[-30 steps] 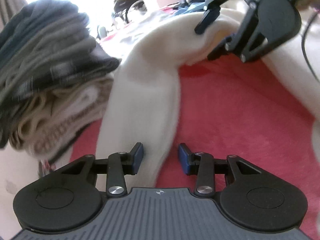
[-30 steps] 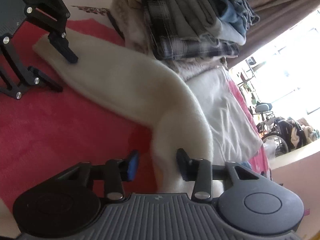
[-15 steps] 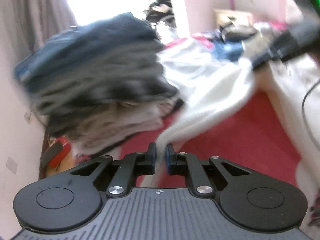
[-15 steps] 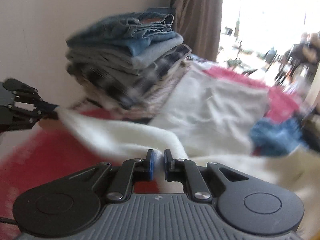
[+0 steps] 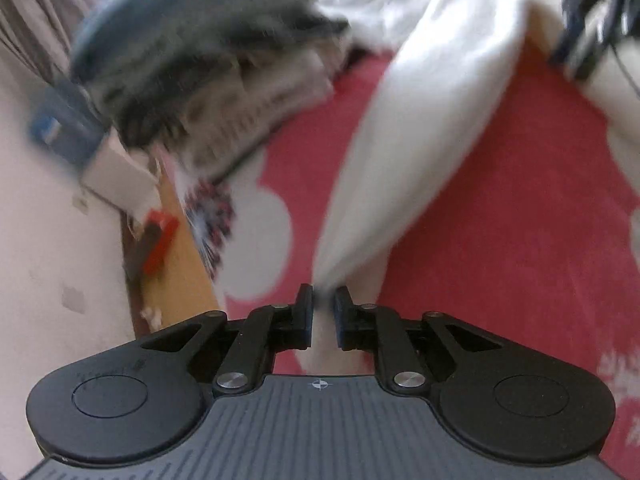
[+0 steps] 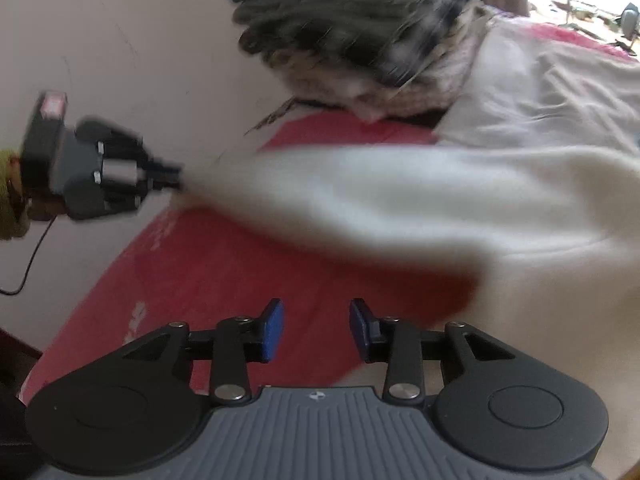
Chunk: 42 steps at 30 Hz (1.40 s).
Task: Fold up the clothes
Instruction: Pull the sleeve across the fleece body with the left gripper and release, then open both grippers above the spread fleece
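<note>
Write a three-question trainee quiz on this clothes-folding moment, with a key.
1. True or false: the left gripper has the cream garment between its jaws.
2. What lies between the right gripper jaws? A) cream cloth B) nothing, only the red bedcover beyond C) a plaid shirt
3. What sits against the wall behind the garment?

Key:
1. True; the cloth is pinched there, though the jaws are opening.
2. B; these jaws are opening with nothing between them.
3. A stack of folded clothes.

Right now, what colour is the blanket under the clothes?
Red blanket with white shapes, clearest in the left wrist view.
</note>
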Motion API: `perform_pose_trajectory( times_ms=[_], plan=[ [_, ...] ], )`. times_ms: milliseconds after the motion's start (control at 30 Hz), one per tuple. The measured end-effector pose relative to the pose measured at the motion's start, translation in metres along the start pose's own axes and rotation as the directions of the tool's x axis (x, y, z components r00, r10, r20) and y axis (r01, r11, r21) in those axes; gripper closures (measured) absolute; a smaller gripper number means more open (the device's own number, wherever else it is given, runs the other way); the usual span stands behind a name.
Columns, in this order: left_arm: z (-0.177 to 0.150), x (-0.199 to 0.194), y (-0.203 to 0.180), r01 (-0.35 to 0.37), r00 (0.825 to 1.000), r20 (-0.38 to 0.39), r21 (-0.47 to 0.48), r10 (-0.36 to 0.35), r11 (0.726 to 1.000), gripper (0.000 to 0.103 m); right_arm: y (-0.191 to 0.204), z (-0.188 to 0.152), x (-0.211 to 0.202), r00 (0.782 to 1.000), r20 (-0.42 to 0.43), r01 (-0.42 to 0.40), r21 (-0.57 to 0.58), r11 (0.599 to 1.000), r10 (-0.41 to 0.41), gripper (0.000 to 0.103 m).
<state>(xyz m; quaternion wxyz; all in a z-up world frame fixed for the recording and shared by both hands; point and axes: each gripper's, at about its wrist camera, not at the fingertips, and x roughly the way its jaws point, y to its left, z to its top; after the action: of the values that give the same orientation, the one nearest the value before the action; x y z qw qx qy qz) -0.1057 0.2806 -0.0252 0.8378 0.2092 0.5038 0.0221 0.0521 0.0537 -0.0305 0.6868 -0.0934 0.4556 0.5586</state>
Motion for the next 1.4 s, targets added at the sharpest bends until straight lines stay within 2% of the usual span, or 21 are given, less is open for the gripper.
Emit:
perform_pose_trajectory(
  times_ms=[100,133,233,300,333,400,433,500,600,667,733,800,900,967,1167,1267,1400],
  plan=[
    [-0.004,-0.01,0.008,0.098,0.995,-0.013,-0.047,-0.098,0.994,0.083,-0.018,0.007,-0.033,0.998,0.064,-0.016,0.051,0.999,0.013,0.052],
    [-0.006,-0.015,0.011,0.111,0.994,-0.008,-0.055,-0.111,0.992,0.082,-0.027,0.012,-0.046,0.995,0.099,-0.007,0.072,0.997,-0.001,0.047],
    [-0.006,-0.029,0.033,0.141,0.99,0.033,-0.138,-0.138,0.98,0.078,-0.06,0.027,-0.076,0.98,0.175,0.062,0.161,0.985,-0.091,0.045],
    [0.004,-0.03,0.051,0.163,0.985,0.1,-0.253,-0.142,0.954,0.074,-0.08,0.032,-0.086,0.964,0.196,0.126,0.264,0.956,-0.181,0.045],
    [0.012,-0.027,0.058,0.18,0.98,0.139,-0.307,-0.143,0.935,0.073,-0.088,0.033,-0.088,0.956,0.212,0.132,0.307,0.943,-0.203,0.045],
    [0.034,-0.013,0.061,0.217,0.968,0.202,-0.366,-0.151,0.905,0.07,-0.099,0.029,-0.089,0.947,0.255,0.083,0.392,0.916,-0.195,0.044],
    [0.049,-0.003,0.056,0.237,0.961,0.225,-0.363,-0.162,0.901,0.069,-0.101,0.025,-0.086,0.946,0.268,0.055,0.42,0.906,-0.181,0.044],
    [0.081,0.018,0.035,0.248,0.953,0.247,-0.317,-0.173,0.915,0.069,-0.096,0.02,-0.073,0.95,0.259,0.051,0.42,0.906,-0.173,0.046],
    [0.121,0.041,-0.006,0.204,0.955,0.259,-0.217,-0.145,0.955,0.069,-0.081,0.005,-0.05,0.955,0.175,0.162,0.362,0.918,-0.237,0.049],
    [0.137,0.052,-0.025,0.221,0.942,0.294,-0.179,-0.162,0.959,0.067,-0.073,-0.006,-0.034,0.951,0.108,0.242,0.321,0.916,-0.289,0.054],
    [0.15,0.063,-0.043,0.236,0.933,0.311,-0.147,-0.181,0.961,0.066,-0.072,-0.024,-0.022,0.937,0.045,0.314,0.325,0.892,-0.346,0.057],
    [0.159,0.074,-0.054,0.247,0.929,0.313,-0.126,-0.198,0.961,0.065,-0.074,-0.043,-0.021,0.931,0.081,0.303,0.371,0.878,-0.356,0.057],
    [0.168,0.086,-0.057,0.271,0.928,0.297,-0.121,-0.225,0.955,0.063,-0.077,-0.056,-0.025,0.924,0.124,0.273,0.444,0.853,-0.361,0.059],
    [0.173,0.091,-0.054,0.289,0.924,0.297,-0.133,-0.24,0.948,0.061,-0.075,-0.06,-0.023,0.916,0.131,0.283,0.457,0.843,-0.379,0.059],
    [0.183,0.108,-0.053,0.34,0.923,0.245,-0.152,-0.298,0.928,0.05,-0.076,-0.066,-0.022,0.909,0.166,0.264,0.479,0.837,-0.382,0.059],
    [0.184,0.111,-0.047,0.383,0.912,0.233,-0.184,-0.338,0.905,0.05,-0.077,-0.067,-0.023,0.91,0.175,0.255,0.481,0.839,-0.376,0.059],
    [0.183,0.109,-0.042,0.453,0.885,0.21,-0.179,-0.416,0.873,0.049,-0.079,-0.069,-0.023,0.911,0.187,0.238,0.49,0.839,-0.367,0.059]
  ],
)
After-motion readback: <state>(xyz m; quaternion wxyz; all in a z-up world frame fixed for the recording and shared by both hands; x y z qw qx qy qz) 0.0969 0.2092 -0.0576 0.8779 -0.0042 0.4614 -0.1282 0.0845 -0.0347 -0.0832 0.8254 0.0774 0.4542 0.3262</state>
